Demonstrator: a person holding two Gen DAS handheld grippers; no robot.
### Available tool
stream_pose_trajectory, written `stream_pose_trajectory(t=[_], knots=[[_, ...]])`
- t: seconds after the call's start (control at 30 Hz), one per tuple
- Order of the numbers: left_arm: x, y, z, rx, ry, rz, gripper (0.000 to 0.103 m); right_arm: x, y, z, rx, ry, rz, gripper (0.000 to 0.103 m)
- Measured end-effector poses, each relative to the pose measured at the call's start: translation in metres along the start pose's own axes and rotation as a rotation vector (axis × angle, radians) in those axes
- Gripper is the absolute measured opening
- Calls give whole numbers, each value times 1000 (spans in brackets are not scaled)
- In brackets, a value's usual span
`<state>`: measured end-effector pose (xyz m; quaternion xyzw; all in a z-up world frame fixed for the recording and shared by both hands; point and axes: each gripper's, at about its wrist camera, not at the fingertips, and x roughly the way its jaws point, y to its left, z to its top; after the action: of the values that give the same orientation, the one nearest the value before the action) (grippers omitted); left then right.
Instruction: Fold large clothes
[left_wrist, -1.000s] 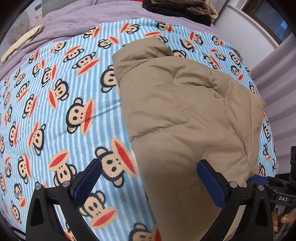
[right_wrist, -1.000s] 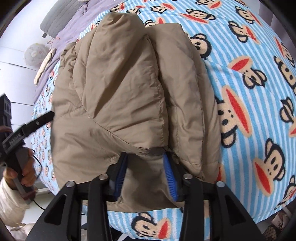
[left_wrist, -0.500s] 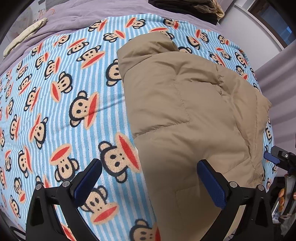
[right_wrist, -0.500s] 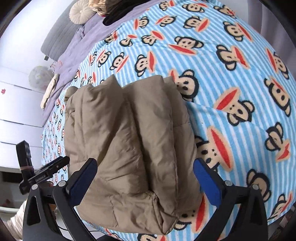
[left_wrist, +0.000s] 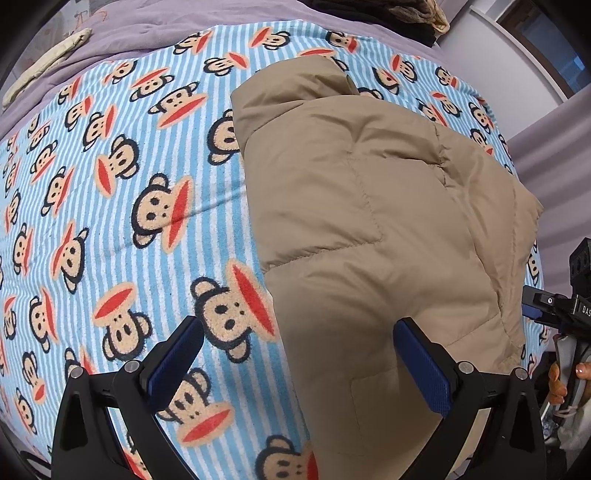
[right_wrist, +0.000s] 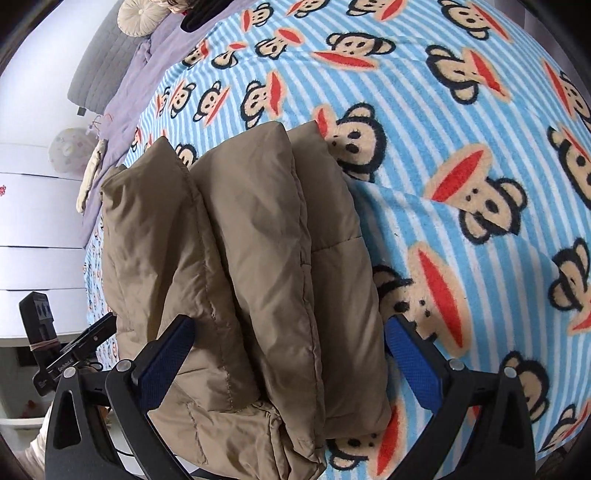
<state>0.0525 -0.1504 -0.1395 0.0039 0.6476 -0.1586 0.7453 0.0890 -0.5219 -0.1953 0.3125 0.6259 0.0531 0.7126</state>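
Jaws on both tools stand wide apart and hold nothing: the left gripper (left_wrist: 295, 365) hovers with one blue pad over the blanket and the other over tan cloth, and the right gripper (right_wrist: 290, 354) straddles the near end of the bundle without pinching it.

Between them lies the puffer jacket (left_wrist: 373, 229), tan and quilted, resting on the bed near its edge. From the left view it fills the space from about 12 o'clock down to 5 o'clock, collar end away at 12. From the right view it shows as a stack of plump layers (right_wrist: 251, 258), laid lengthwise one over another, with a hem corner sticking out at 6 o'clock.

Judging by that, the folding looks mostly done: the sides are brought in and the jacket is a compact long packet. What may be left is one more fold end to end, or a pat to flatten the puffed layers, which look ready to spring open.

Around it spreads the monkey-print blanket (left_wrist: 122, 206), blue-striped, with a purple sheet (left_wrist: 155, 33) beyond at 11 o'clock and a dark clothes pile (left_wrist: 388, 14) at 1 o'clock.
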Motion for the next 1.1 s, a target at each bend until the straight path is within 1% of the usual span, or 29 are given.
stream_pose_trajectory(t=[0.1, 0.17, 0.2, 0.23, 0.3, 0.33, 0.4, 0.53, 0.63, 0.7, 0.8, 0.9, 0.97, 1.03, 1.1], knots=[[1, 2, 0, -5, 5, -13, 103, 2, -6, 5, 10, 12, 10, 103], [1, 4, 1, -7, 11, -38, 103, 3, -10, 8, 12, 20, 13, 103], [1, 7, 1, -10, 22, -76, 103, 4, -11, 10, 11, 28, 17, 103], [3, 10, 1, -19, 44, -141, 103, 5, -11, 12, 8, 35, 23, 103], [11, 20, 1, -53, 113, -298, 103, 6, -11, 15, -2, 42, 38, 103], [14, 26, 0, -76, 134, -354, 103, 7, -11, 16, -7, 46, 49, 103], [20, 34, -3, -96, 146, -425, 103, 10, -12, 20, -13, 55, 71, 103], [36, 45, -4, -137, 151, -495, 103, 16, -18, 26, -30, 82, 119, 103], [49, 47, -2, -164, 157, -584, 103, 28, -25, 34, -32, 113, 176, 103], [58, 42, 2, -158, 154, -615, 103, 40, -27, 41, -27, 141, 220, 103], [72, 34, 6, -140, 154, -632, 103, 60, -29, 51, -21, 183, 305, 103], [83, 35, 9, -151, 160, -655, 103, 79, -28, 61, -2, 214, 393, 103], [88, 33, 8, -158, 165, -654, 103, 89, -24, 65, 3, 226, 441, 103], [88, 30, 8, -161, 167, -634, 103, 99, -18, 67, 12, 239, 449, 103], [83, 24, 9, -156, 158, -610, 103, 104, -13, 68, 34, 252, 429, 103]])
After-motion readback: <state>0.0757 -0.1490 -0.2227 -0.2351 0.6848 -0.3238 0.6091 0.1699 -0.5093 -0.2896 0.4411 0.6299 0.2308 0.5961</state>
